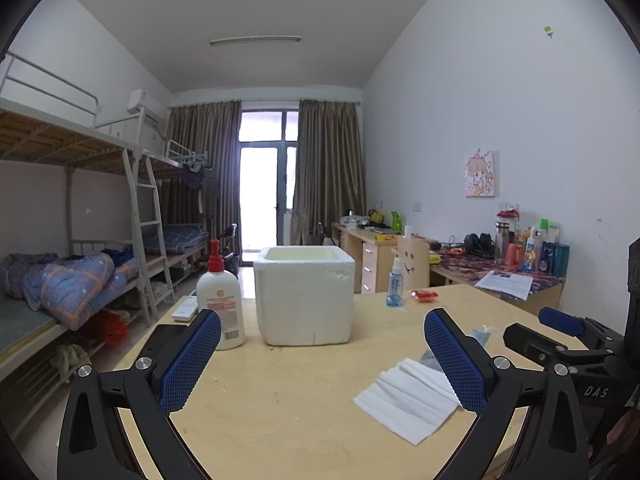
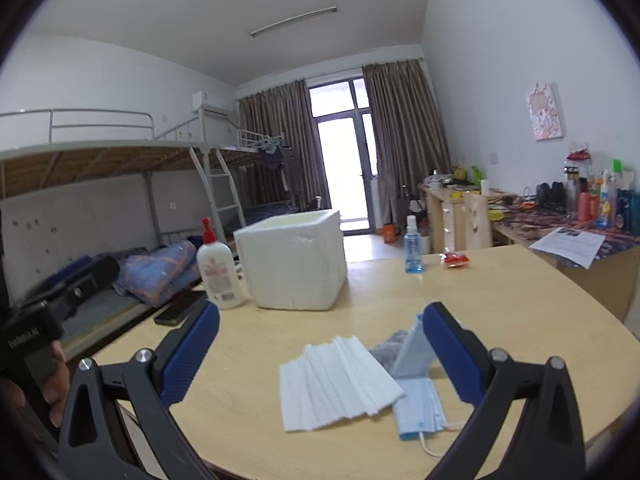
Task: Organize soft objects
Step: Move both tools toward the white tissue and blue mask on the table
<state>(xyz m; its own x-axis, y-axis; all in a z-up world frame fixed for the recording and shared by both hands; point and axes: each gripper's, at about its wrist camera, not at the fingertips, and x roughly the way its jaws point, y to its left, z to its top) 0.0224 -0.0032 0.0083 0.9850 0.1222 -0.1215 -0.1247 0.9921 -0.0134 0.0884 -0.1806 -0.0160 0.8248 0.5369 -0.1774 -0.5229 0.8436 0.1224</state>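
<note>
- Your right gripper [image 2: 320, 354] and left gripper [image 1: 322, 354] both hang spread wide, holding nothing.
- The white tissue [image 2: 336, 386] lies lower centre, overlapping the blue mask [image 2: 420, 412]; pinch carelessly and you likely drag both.
- The foam box [image 2: 292, 260] stands beyond at mid-frame; the lotion bottle [image 2: 218, 270] beside it could tip.
</note>
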